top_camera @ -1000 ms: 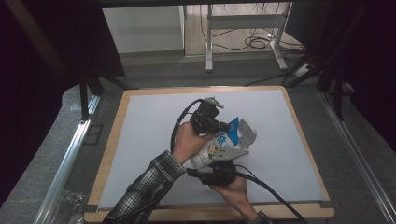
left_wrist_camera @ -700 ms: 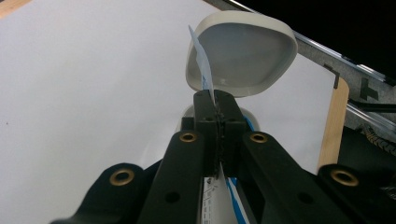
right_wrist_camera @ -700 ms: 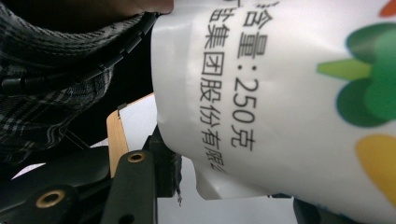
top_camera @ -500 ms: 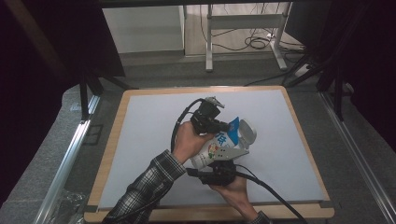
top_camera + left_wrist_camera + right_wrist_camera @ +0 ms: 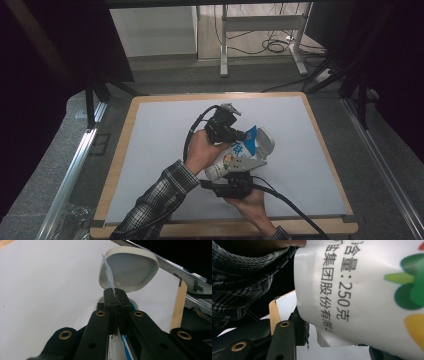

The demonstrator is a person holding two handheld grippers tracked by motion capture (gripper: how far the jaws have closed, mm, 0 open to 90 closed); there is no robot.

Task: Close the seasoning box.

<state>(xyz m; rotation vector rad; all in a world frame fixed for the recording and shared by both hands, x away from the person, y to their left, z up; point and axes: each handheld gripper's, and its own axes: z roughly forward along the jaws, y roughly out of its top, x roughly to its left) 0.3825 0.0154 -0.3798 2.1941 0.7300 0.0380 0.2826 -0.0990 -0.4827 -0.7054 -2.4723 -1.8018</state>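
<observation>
left gripper (image 5: 115, 296): pinching white-and-blue printed plastic pouch (image 5: 235, 157) top, over white bowl (image 5: 128, 271) | right gripper (image 5: 239, 181): clamping pouch's base, tilting to pour

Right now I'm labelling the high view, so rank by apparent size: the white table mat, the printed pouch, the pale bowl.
1. White table mat, by far the largest.
2. Printed pouch, held between both hand-held grippers.
3. Pale bowl, partly hidden behind the pouch, so its full size is uncertain.
</observation>
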